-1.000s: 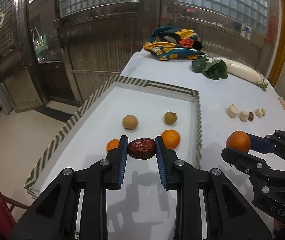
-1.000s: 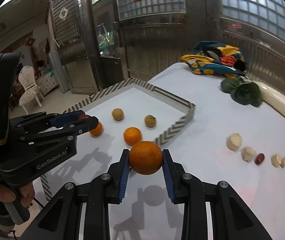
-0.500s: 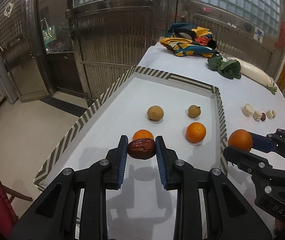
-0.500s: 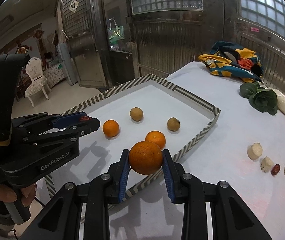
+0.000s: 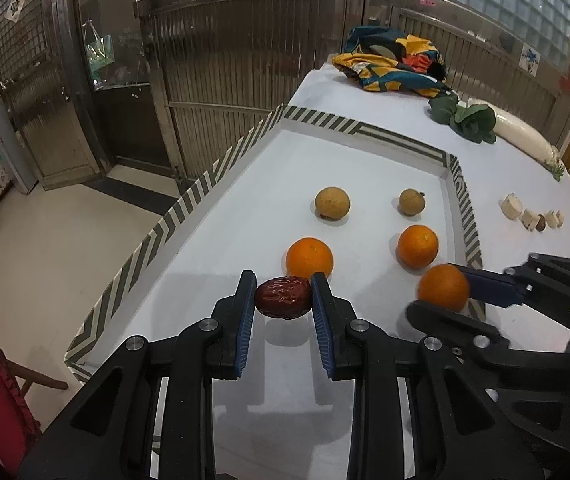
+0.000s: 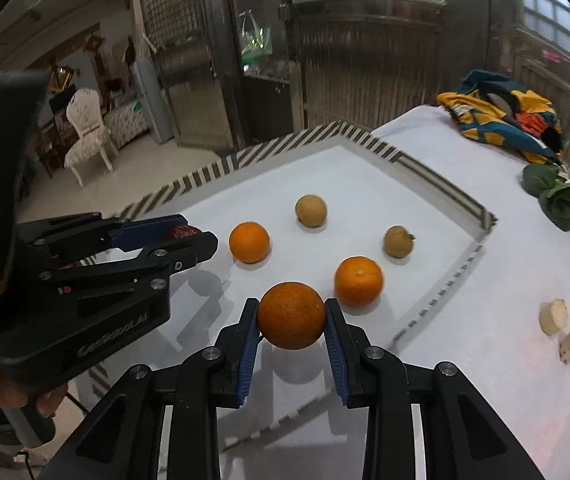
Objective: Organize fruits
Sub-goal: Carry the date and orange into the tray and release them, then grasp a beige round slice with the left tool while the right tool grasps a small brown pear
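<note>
One wrinkled red date point(image 5: 283, 297) (glossy skin)

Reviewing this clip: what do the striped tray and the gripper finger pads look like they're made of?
Striped tray: probably cardboard or thin board, matte; its low walls look thin and flat, with printed dark and pale stripes. I can't confirm it.

Finger pads on the left gripper: blue ribbed rubber or soft plastic, judging by the fine ridges, mounted on glossy black plastic arms.

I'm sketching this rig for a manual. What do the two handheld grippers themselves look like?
Both the left gripper and right gripper are matte black plastic linkages with silver screws and ribbed blue pads on the fingers. The left's side bears white lettering, blurred here.
</note>
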`<state>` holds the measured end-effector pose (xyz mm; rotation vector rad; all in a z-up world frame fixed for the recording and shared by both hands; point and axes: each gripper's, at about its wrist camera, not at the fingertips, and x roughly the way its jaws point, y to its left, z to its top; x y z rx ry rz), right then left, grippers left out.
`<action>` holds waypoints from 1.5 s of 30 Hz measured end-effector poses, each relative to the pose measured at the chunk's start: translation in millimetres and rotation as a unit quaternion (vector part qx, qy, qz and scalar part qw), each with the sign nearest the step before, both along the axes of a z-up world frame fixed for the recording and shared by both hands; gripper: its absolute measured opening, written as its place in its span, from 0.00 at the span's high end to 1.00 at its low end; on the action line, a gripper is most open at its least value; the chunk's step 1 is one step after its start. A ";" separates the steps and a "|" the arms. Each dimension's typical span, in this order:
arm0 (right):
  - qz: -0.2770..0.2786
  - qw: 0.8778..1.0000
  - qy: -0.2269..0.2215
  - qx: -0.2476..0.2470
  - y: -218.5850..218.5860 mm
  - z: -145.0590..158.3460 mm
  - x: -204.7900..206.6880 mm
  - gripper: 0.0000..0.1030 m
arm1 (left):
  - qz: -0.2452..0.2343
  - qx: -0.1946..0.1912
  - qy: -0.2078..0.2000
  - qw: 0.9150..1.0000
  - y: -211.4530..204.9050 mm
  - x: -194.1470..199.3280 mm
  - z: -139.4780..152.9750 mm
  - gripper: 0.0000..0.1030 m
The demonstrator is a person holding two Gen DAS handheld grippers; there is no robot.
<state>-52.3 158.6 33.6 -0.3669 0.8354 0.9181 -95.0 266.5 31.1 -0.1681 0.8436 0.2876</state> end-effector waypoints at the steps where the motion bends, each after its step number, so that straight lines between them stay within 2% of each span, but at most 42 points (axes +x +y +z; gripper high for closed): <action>1: 0.003 1.000 0.000 -0.005 3.5 -2.7 1.6 0.70 | 0.001 -0.001 0.002 1.000 0.9 0.7 -1.4 0.74; 12: 0.001 0.999 0.004 -0.037 19.9 -23.2 23.7 0.70 | 0.003 -0.006 0.035 0.999 2.1 17.2 -14.8 0.74; 19: 0.002 0.999 0.008 -0.034 20.1 -23.0 23.2 0.70 | 0.009 -0.038 0.045 0.998 8.9 19.2 -19.6 0.72; 22: 0.001 0.999 0.010 -0.033 18.3 -20.1 20.3 0.70 | 0.015 -0.063 0.045 0.997 15.9 18.8 -18.8 0.56; 24: -0.005 1.000 0.010 -0.023 12.9 -15.4 20.6 0.70 | 0.017 -0.075 0.039 0.996 19.0 17.5 -15.4 0.38; 29: -0.017 1.000 0.012 0.009 -5.8 0.3 15.5 0.69 | 0.018 -0.091 0.020 0.995 19.3 12.9 -1.7 0.37; 38: -0.061 0.998 0.007 0.034 -55.6 15.0 8.8 0.68 | -0.033 -0.054 -0.007 0.998 -35.2 13.5 19.3 0.37; 45: -0.113 0.993 0.001 0.040 -108.5 18.4 13.7 0.68 | -0.093 -0.055 -0.002 0.994 -89.5 28.5 18.9 0.37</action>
